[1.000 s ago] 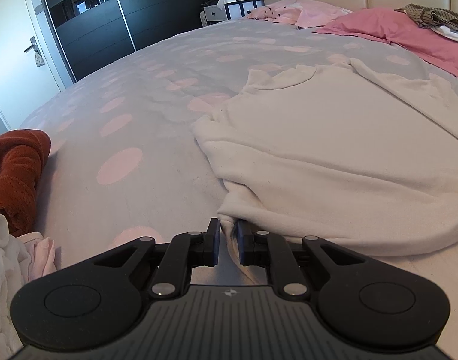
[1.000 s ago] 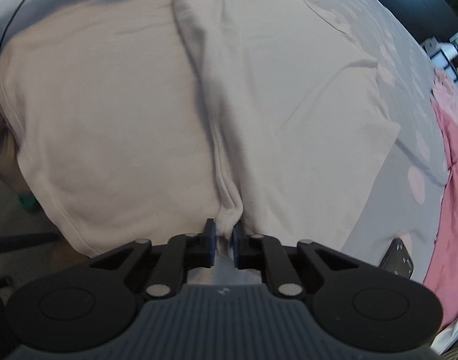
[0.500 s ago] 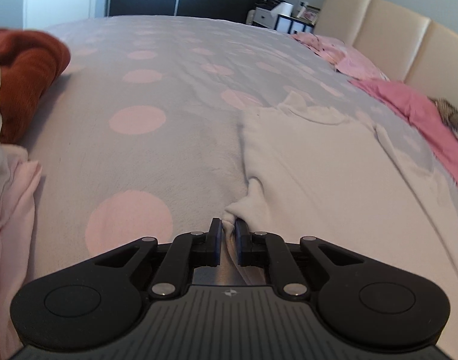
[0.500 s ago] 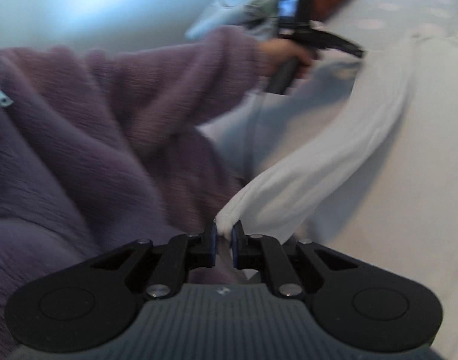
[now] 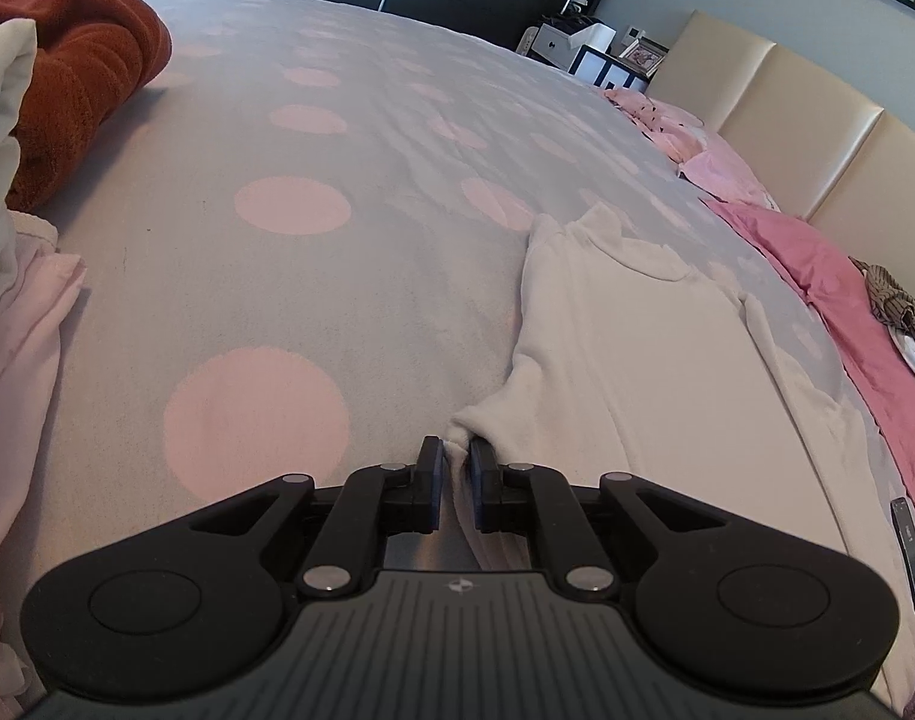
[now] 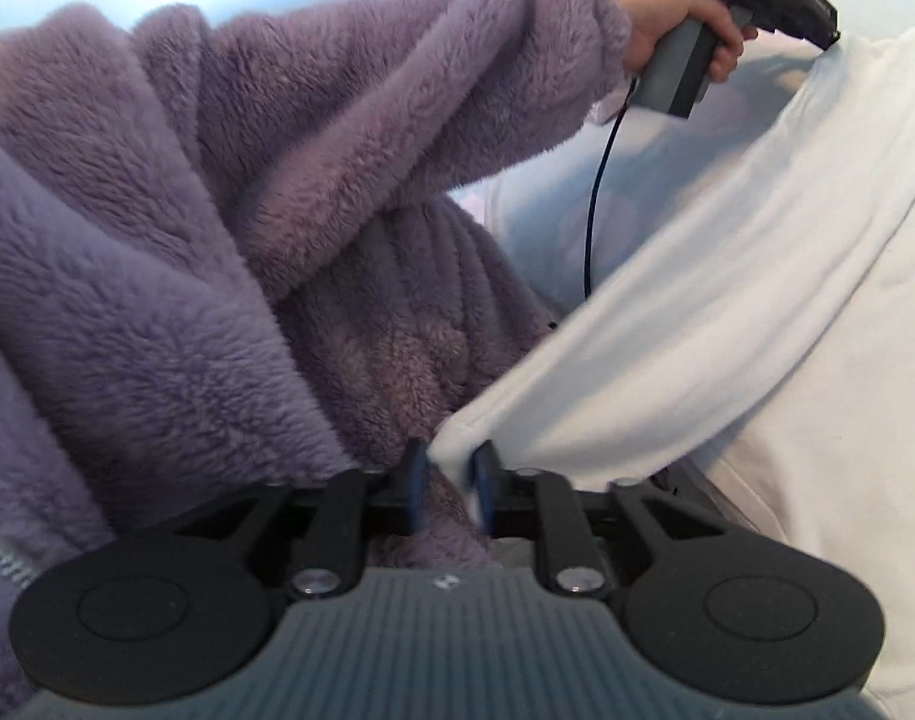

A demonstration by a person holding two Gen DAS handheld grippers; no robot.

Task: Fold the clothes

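Since the frame half a second back, we record that the right hand-held gripper (image 6: 448, 483) has parted its pads: they were clamped on the hem of the white garment (image 5: 637, 372) then, and now the jaws are opening, with the hem corner loose between them, against the right-hand pad only.

Left hand-held gripper (image 5: 455, 483): clenched on a bunched corner of the garment at lower centre of the left wrist view; the view itself is little changed from half a second ago.

Garment position: it lies on the bed (image 5: 337, 240), on the grey cover with pink dots, right of centre in the left wrist view. Its long axis runs from the gripped corner at the bottom up and slightly right, with the collar end pointing to the upper right, towards the padded headboard (image 5: 787, 114). The hem edge hangs as a taut band from the lower centre to the upper right of the right wrist view, where the left hand-held gripper pinches it.

Also noted:
- a rust-coloured towel (image 5: 85, 72) at upper left;
- pink bedding (image 5: 817, 276) at right;
- the person's purple fleece sleeve (image 6: 337, 120) filling the left of the right wrist view.
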